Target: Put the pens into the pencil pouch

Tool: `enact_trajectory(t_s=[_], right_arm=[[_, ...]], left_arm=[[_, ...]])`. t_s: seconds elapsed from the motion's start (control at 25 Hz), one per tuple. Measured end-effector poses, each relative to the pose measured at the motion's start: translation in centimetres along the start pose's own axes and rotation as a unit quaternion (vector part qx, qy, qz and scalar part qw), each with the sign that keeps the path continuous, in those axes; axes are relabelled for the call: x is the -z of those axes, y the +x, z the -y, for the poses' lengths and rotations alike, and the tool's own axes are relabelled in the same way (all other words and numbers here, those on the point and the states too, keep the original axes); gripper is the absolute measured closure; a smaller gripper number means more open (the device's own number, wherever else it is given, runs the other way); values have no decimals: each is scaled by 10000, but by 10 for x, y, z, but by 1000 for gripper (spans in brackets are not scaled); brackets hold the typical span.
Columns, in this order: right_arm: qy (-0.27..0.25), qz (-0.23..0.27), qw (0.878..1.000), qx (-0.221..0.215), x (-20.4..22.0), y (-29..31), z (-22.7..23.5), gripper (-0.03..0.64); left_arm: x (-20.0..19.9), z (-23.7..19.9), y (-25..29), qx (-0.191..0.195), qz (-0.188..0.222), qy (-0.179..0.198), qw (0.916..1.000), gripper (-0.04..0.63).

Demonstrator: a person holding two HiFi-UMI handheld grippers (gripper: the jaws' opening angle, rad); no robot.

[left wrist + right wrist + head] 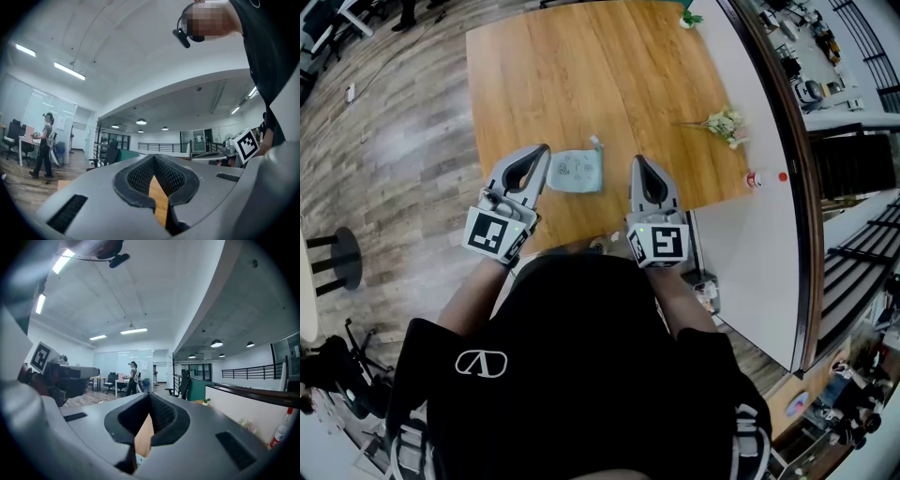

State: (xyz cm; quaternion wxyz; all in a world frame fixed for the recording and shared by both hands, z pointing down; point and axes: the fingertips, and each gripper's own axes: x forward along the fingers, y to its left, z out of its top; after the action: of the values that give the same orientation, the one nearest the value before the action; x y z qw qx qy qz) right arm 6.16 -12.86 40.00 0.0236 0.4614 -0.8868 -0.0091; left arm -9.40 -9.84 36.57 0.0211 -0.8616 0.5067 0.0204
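Bright, even overhead light throughout. Head view: sharp, table [581, 84] flat-lit with soft shadows only, pale sheen on the floor [394, 141] at far left, strong fisheye bending at the edges. Both gripper views: ceiling strip lights [69, 71] slightly blown, black vignette in the corners. Left gripper [154, 161] and right gripper [149, 398] soft up close, far room clearer.

Wooden table [581, 84]: pencil pouch [576, 172] near front; flower sprig [722, 123] right edge.
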Motion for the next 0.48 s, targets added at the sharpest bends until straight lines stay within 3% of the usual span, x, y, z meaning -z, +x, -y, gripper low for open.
enact_trajectory(t_s=[0.48], right_arm=[[92,-20,9999,121,1,-2,11,618]], left_arm=[[3,1,4,-9,-52,-82,10000,592]])
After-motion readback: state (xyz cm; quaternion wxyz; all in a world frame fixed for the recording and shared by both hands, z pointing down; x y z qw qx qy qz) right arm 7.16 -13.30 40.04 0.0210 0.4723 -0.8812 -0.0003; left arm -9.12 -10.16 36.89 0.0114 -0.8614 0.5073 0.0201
